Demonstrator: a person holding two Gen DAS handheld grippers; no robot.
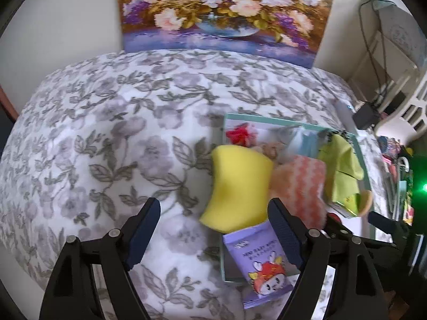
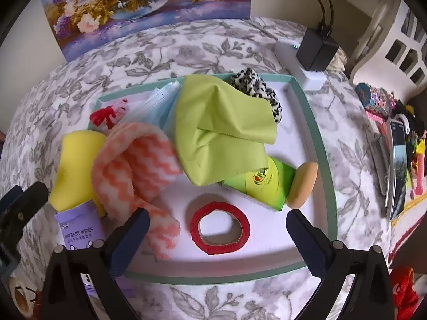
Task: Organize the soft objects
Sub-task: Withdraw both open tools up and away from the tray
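Note:
A teal-rimmed white tray lies on the flowered bedspread. Along its left edge a yellow sponge rests partly over the rim, beside a pink-and-white zigzag fluffy cloth and a purple baby-wipes pack. Inside the tray are a lime-green cloth, a green box, a tan round puff, a leopard scrunchie, blue face masks and a red band ring. My left gripper is open just short of the sponge. My right gripper is open above the red ring, touching nothing.
A flower painting leans on the wall behind the bed. A black power adapter on a white strip sits past the tray's far right corner. A phone and colourful clutter line the right side, by a white lattice chair.

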